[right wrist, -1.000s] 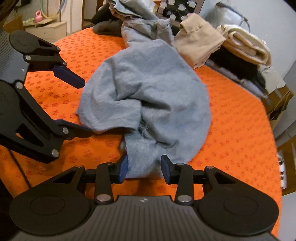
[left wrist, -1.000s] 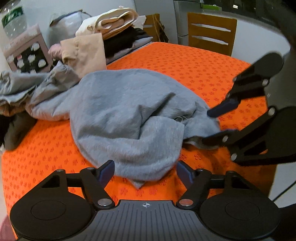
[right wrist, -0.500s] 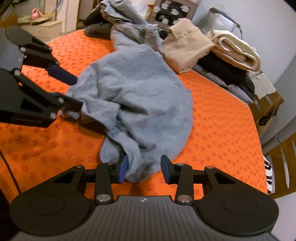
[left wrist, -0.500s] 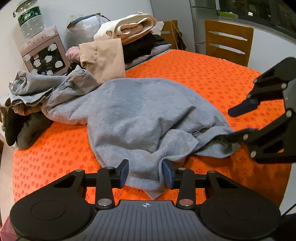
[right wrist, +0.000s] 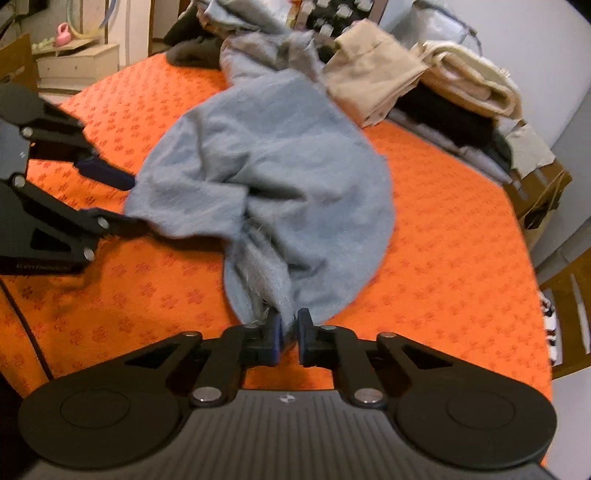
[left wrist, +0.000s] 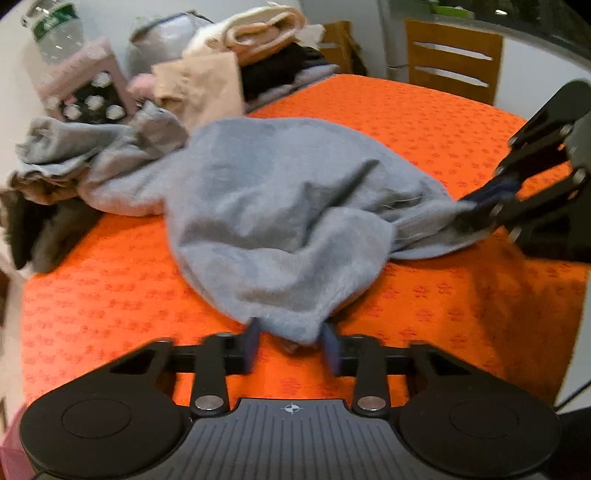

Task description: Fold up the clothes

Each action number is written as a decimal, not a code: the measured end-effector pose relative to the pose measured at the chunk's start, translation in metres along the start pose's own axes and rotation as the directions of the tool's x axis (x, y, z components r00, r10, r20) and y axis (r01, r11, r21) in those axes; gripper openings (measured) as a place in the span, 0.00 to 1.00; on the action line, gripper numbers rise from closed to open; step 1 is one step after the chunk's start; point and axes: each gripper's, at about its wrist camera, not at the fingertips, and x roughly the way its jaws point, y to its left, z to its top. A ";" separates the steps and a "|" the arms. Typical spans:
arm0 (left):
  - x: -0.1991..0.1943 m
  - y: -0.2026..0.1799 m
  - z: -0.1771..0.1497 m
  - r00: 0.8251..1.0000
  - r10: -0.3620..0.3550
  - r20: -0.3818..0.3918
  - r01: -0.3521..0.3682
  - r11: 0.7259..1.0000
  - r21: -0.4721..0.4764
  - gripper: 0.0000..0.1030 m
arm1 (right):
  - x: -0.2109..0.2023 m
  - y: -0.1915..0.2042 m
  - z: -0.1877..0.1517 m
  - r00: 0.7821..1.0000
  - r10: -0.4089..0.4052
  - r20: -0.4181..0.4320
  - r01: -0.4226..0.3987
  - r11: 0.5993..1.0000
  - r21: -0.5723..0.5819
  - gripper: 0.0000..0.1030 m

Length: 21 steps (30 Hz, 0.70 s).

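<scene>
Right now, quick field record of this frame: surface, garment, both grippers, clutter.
surface: table under an orange patterned cloth
garment: grey sweater, crumpled in a heap mid-table, not yet spread or folded
left gripper: shut on the sweater's near edge
right gripper: shut on another edge of the same sweater
far side: folded beige garment, cream and dark clothes stacked, loose grey clothes
background: wooden chair, water bottle
image quality: left wrist view is motion-blurred
</scene>
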 end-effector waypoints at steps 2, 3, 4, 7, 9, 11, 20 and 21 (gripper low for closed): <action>-0.010 0.009 0.006 0.999 0.038 0.036 -0.036 0.998 -0.058 0.07 | -0.009 -0.010 0.004 1.000 -0.016 0.025 0.016 1.000 0.001 0.05; -0.017 0.014 0.010 0.997 0.054 0.058 -0.048 0.995 -0.092 0.06 | -0.015 -0.020 0.006 0.999 -0.023 0.044 0.023 1.000 0.009 0.04; -0.026 0.019 0.017 0.994 0.070 0.079 -0.059 0.990 -0.126 0.06 | -0.021 -0.029 0.009 0.997 -0.033 0.064 0.032 0.999 0.016 0.04; -0.055 0.034 0.042 0.984 0.119 0.134 -0.088 0.971 -0.222 0.06 | -0.041 -0.065 0.016 0.989 -0.075 0.130 0.072 0.997 0.030 0.04; -0.074 0.041 0.062 0.976 0.150 0.161 -0.100 0.955 -0.281 0.06 | -0.056 -0.094 0.021 0.979 -0.103 0.177 0.097 0.994 0.043 0.04; -0.093 0.046 0.082 0.971 0.152 0.184 -0.081 0.936 -0.343 0.06 | -0.073 -0.125 0.026 0.965 -0.132 0.225 0.121 0.991 0.061 0.04; -0.160 0.019 0.151 0.950 -0.098 0.295 0.234 0.851 -0.471 0.06 | -0.162 -0.249 0.038 0.874 -0.257 0.412 0.210 0.965 0.158 0.04; -0.164 0.015 0.155 0.942 -0.142 0.303 0.281 0.827 -0.488 0.06 | -0.173 -0.258 0.040 0.855 -0.275 0.439 0.229 0.961 0.156 0.04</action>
